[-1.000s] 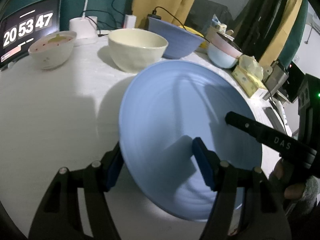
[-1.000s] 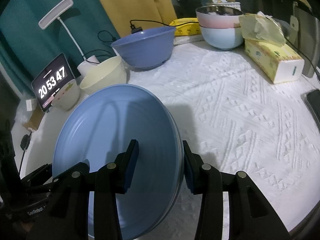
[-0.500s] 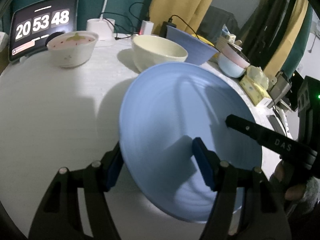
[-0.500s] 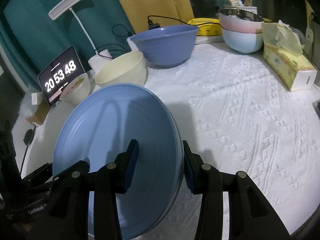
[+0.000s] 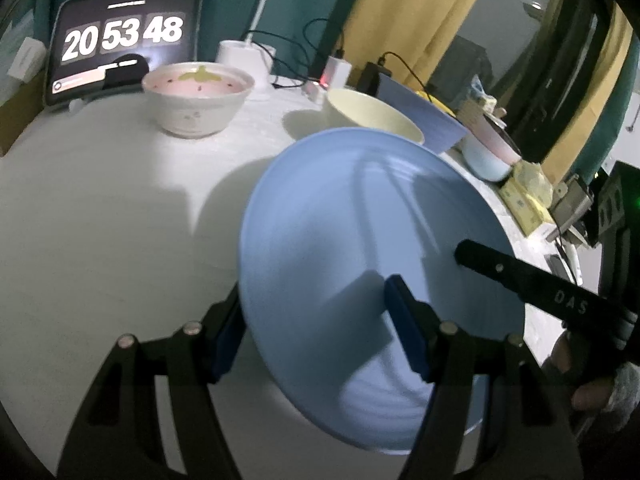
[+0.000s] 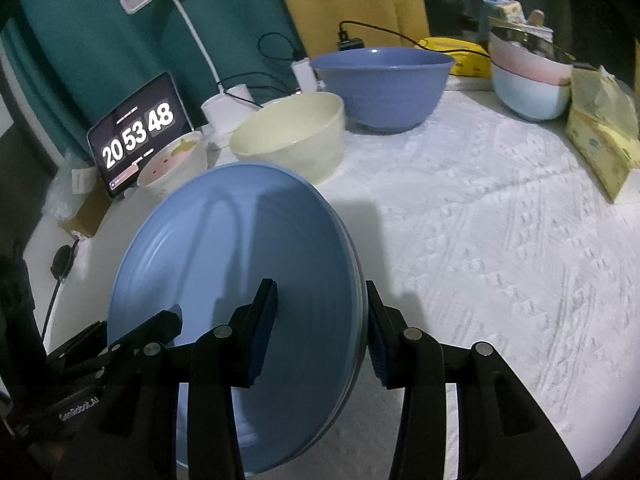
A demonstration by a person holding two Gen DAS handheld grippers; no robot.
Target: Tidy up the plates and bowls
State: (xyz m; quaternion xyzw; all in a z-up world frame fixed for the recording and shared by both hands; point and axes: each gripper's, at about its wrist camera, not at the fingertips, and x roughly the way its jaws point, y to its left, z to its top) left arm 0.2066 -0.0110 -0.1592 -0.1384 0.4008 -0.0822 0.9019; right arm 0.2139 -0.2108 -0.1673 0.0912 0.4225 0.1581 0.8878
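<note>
A light blue plate is held tilted above the white tablecloth by both grippers, and its edge shows a second rim under it, as of a stack. My left gripper is shut on the plate's near left rim, one pad beneath and one on the inner face. My right gripper is shut on the opposite rim. Its black finger reaches in from the right in the left wrist view. The left gripper's fingers show at the lower left of the right wrist view.
Along the back stand a pink-lined white bowl, a cream bowl, a large blue bowl and stacked pink and pale blue bowls. A clock tablet, a lamp base, cables and tissue packs ring the table.
Both grippers carried the plate leftward across the table together, so the bowls and clock slid right in both views. Both grips stayed the same. The clock stepped from 47 to 48.
</note>
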